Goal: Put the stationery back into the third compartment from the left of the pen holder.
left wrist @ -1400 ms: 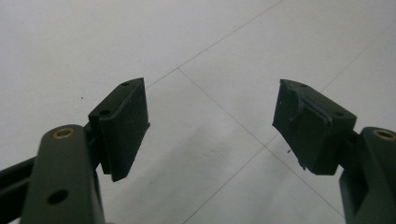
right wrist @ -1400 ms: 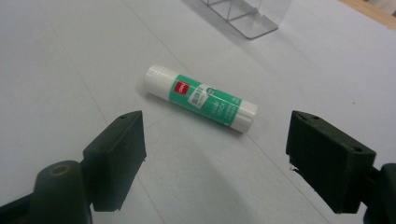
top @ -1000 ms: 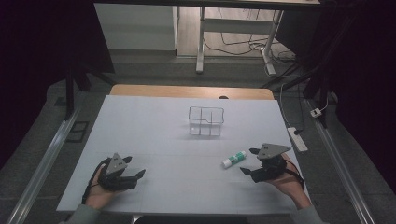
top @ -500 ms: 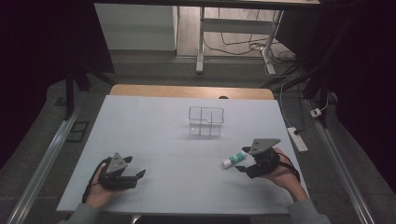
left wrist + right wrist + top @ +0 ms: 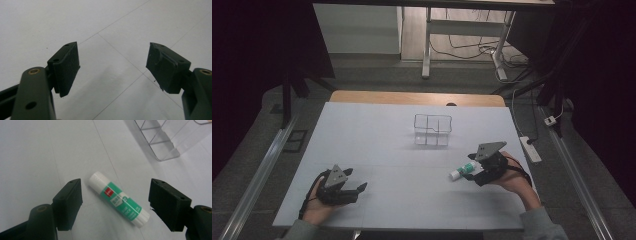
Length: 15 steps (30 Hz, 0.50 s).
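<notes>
Counter [image 5: 377,150]: broad, flat, matte white top with thin seam lines crossing it and a strip of bare wood along the far edge. Clear organiser [image 5: 432,130]: a small box of transparent plastic, thin-walled and split by inner dividers, standing on the counter past the middle. My left tool [image 5: 354,189]: black, with a grey three-cornered plate on top, held low over the near left part of the counter; in the left gripper view its two dark, blocky pads stand wide apart with nothing between them, only white surface below. My right tool [image 5: 115,203]: same build, at the near right, jaws spread wide and gripping nothing. Glue stick [image 5: 119,199]: a short smooth cylinder, white at both ends with a green label and a small red mark, lying on its side on the counter, aslant between my right tool's open pads without touching either, nearer than the organiser.
</notes>
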Motion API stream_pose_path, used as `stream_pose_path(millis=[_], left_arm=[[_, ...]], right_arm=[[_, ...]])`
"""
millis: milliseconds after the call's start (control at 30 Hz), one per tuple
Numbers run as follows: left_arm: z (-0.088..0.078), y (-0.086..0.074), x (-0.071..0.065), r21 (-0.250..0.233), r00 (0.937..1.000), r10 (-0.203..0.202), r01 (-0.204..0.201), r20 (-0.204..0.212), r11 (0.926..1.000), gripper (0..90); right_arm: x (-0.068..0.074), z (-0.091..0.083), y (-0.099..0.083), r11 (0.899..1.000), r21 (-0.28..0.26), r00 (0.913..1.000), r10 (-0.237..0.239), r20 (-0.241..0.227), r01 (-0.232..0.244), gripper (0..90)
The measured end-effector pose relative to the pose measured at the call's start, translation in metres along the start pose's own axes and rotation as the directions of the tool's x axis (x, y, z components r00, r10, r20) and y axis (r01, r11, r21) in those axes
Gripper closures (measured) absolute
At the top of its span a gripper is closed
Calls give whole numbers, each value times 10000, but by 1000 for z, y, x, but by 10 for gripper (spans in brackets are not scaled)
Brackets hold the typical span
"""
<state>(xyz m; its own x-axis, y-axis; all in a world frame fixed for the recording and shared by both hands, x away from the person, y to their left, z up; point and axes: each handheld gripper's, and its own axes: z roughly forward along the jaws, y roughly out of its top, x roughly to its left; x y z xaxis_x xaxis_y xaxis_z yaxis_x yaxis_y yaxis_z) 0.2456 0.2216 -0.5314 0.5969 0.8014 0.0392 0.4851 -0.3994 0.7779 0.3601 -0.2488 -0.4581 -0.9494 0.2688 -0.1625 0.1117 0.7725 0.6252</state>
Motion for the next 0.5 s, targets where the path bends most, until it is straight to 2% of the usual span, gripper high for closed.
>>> stream_pose_path(millis=[100, 133, 200, 233, 300, 500], left_arm=[[-2, -1, 0, -20, 10000, -43, 43, -20, 10000, 261], [-2, -1, 0, -14, 10000, -39, 39, -23, 10000, 261], [-2, -1, 0, -13, 10000, -36, 36, -30, 10000, 262], [-2, -1, 0, -14, 10000, -26, 26, -32, 10000, 261], [-2, -1, -1, -15, 10000, -24, 24, -32, 10000, 261], [-1, -1, -1, -12, 10000, -6, 6, -12, 10000, 261]], right_arm=[[0, 2, 7, 9993, 218, 9993, -307, -198, 312, 276], [0, 5, 12, 9979, 318, 9979, -557, -319, 567, 275], [0, 5, 15, 9967, 407, 9968, -689, -395, 705, 275], [0, 8, 19, 9932, 591, 9933, -965, -634, 1003, 277], [-1, 10, 22, 9895, 770, 9888, -1151, -950, 1226, 280], [-7, 20, 26, 9778, 1254, 9776, -1487, -1490, 1678, 285]])
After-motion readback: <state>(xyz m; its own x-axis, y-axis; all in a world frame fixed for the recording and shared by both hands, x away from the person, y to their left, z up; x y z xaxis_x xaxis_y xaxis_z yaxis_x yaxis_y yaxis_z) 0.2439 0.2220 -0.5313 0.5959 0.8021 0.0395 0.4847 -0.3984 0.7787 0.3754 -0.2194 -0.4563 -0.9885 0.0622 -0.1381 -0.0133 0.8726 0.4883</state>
